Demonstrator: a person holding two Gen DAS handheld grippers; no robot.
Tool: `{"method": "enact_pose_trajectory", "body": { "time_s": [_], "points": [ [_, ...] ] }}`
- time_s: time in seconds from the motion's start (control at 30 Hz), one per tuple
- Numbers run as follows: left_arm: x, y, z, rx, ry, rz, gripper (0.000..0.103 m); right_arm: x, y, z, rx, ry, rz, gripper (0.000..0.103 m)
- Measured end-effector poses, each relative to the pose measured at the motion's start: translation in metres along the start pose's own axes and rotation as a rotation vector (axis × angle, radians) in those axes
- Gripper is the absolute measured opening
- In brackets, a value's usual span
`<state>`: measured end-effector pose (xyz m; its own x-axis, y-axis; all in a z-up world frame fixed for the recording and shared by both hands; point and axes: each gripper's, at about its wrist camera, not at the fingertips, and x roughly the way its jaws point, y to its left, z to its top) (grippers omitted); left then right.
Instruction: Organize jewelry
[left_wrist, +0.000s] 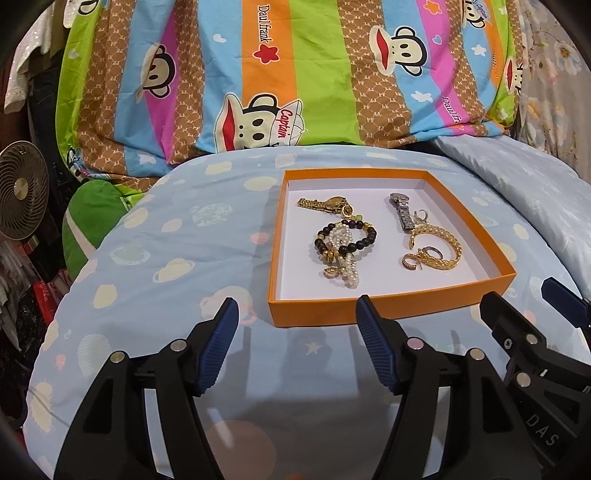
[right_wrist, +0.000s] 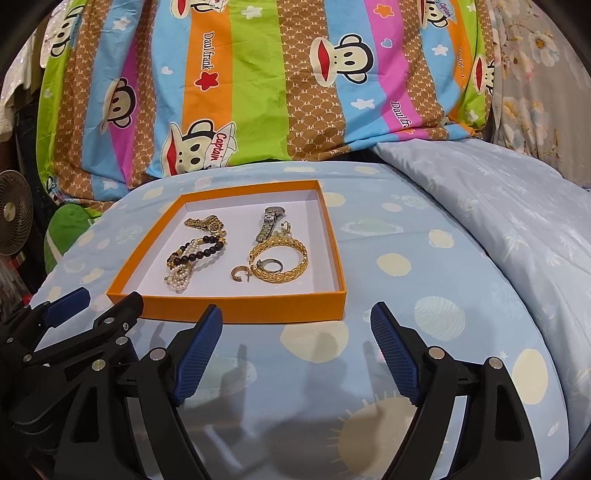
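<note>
An orange box (left_wrist: 388, 308) (right_wrist: 258, 312) with a white floor sits on the blue bed sheet. Inside lie a gold watch (left_wrist: 327, 204) (right_wrist: 205, 222), a black bead bracelet (left_wrist: 347, 240) (right_wrist: 195, 254) over a pearl bracelet (left_wrist: 347, 273) (right_wrist: 179, 278), a silver watch (left_wrist: 402, 214) (right_wrist: 269, 221), a gold chain bracelet (left_wrist: 439, 247) (right_wrist: 279, 264) and small rings (left_wrist: 410, 263) (right_wrist: 240, 274). My left gripper (left_wrist: 297, 325) is open and empty, just in front of the box. My right gripper (right_wrist: 295, 328) is open and empty, in front of the box's right part; it also shows in the left wrist view (left_wrist: 524, 306).
A colourful monkey-print pillow (left_wrist: 280, 74) (right_wrist: 258, 74) stands behind the box. A pale blue quilt (right_wrist: 498, 206) lies to the right. A small fan (left_wrist: 22, 192) stands off the bed at the left. The blue sheet (left_wrist: 166, 240) spreads around the box.
</note>
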<state>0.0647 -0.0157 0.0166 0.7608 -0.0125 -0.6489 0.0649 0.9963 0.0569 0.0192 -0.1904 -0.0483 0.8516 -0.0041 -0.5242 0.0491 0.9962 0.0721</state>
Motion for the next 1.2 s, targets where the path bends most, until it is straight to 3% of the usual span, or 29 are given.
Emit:
{"method": "enact_pose_trajectory", "body": {
  "time_s": [1.2],
  "points": [
    [-0.0085,-0.0024,0.0014,0.010,-0.044,0.031,0.064,-0.0037,-0.0012,0.0009,0.002,-0.017,-0.023,0.084]
  ]
}}
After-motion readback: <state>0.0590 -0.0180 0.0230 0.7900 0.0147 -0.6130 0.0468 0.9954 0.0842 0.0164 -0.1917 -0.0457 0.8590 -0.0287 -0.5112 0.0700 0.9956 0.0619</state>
